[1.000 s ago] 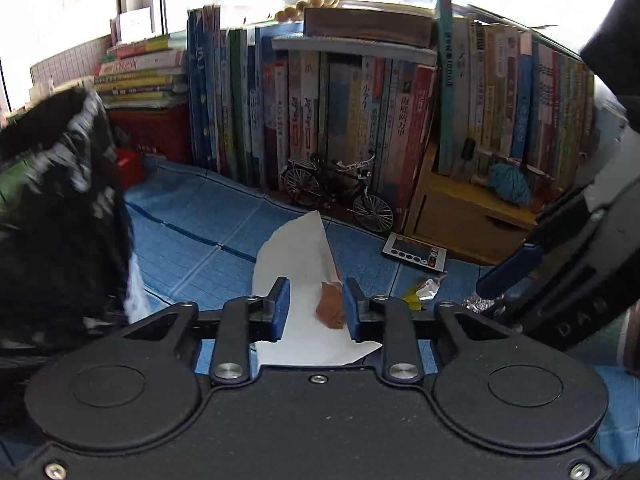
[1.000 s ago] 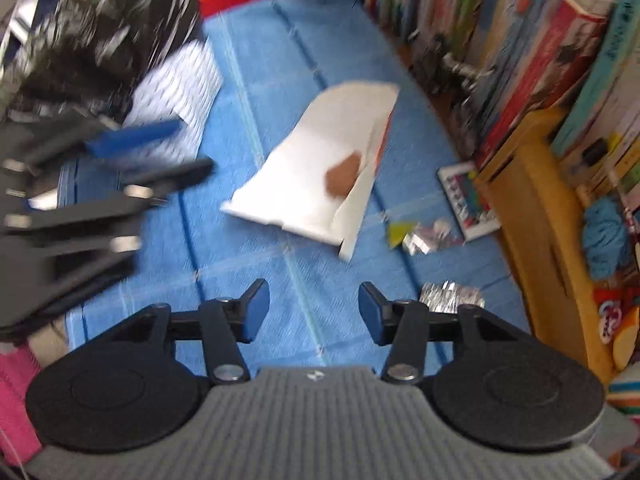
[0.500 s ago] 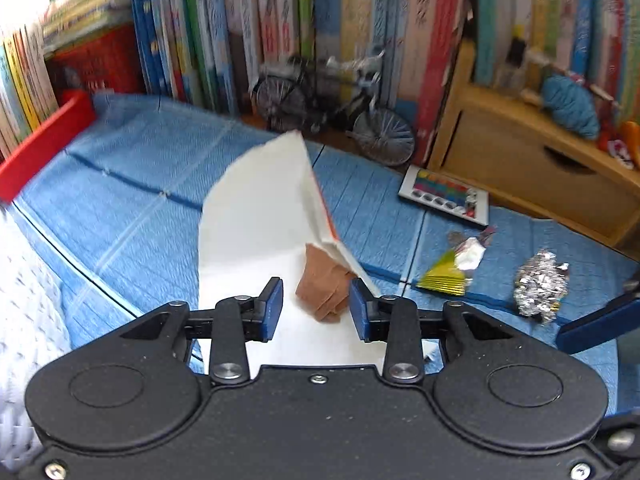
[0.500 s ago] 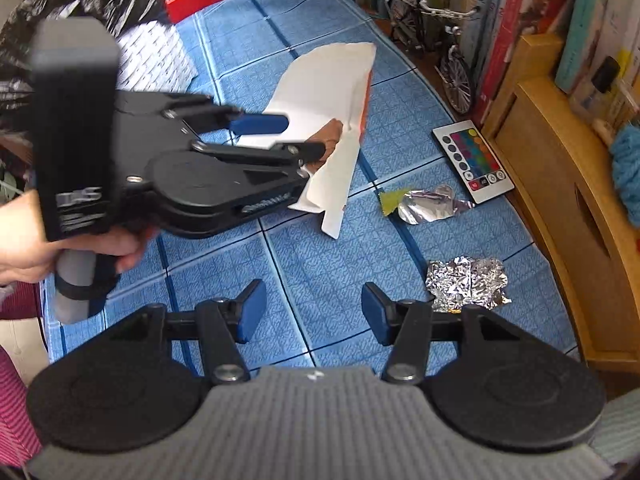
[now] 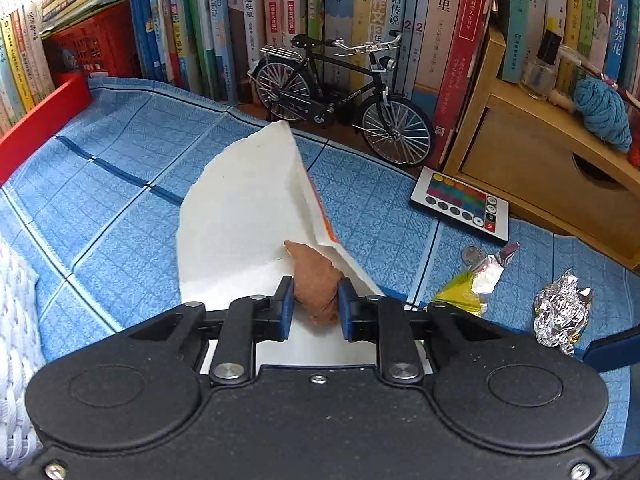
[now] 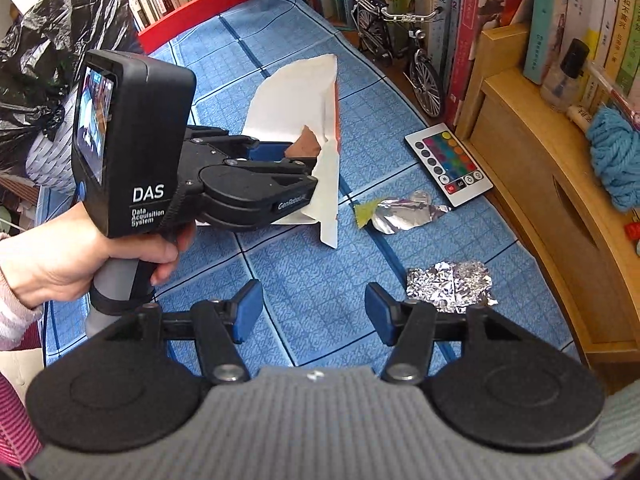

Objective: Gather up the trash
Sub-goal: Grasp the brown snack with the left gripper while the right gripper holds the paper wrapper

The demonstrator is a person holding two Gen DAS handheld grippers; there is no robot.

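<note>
Item: crumpled brown paper scrap point(image 5: 316, 288), lying on the folded white paper sheet point(image 5: 240, 216), mid-cloth. Our left gripper point(image 5: 314, 300) has just been closing and pinches it; we should lift straight, leaving the sheet. Right gripper point(image 6: 312, 316): spread, empty, near the crushed silver foil ball point(image 6: 448, 284).

A: What stands by the model bicycle point(image 5: 338, 98)?
B: Upright books point(image 5: 280, 8) behind it, a remote control point(image 5: 460, 208) in front-right, a wooden drawer unit point(image 5: 540, 160) beside that.

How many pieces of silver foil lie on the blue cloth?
2: a crumpled foil ball just ahead of the right gripper, and a flatter foil wrapper beside the remote. Others may be hidden.
</note>
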